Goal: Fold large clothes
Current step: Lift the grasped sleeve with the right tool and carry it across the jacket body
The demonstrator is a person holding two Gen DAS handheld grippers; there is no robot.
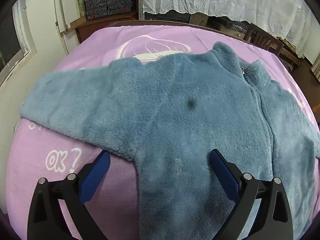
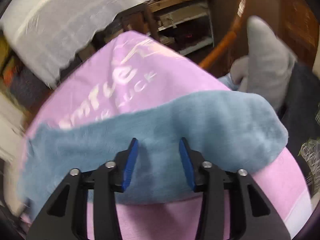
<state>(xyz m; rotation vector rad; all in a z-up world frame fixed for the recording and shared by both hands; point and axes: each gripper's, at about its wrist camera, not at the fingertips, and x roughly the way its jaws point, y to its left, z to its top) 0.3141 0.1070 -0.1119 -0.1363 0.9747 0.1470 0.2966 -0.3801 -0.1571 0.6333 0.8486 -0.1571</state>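
the fluffy blue zip-front fleece jacket [image 1: 180, 110] lies flat, unfolded, on the lilac printed blanket [image 1: 50, 170]; all folds remain. left gripper [image 1: 160, 160] spread above its side edge. right gripper [image 2: 158, 150] part-spread over 1 sleeve, pinching nothing.

Both grippers, left [image 1: 160, 157] & right [image 2: 158, 146]: black angular arms w/ silver pivot screws, blue ribbed pads [image 2: 131, 164] on the fingers' inner faces
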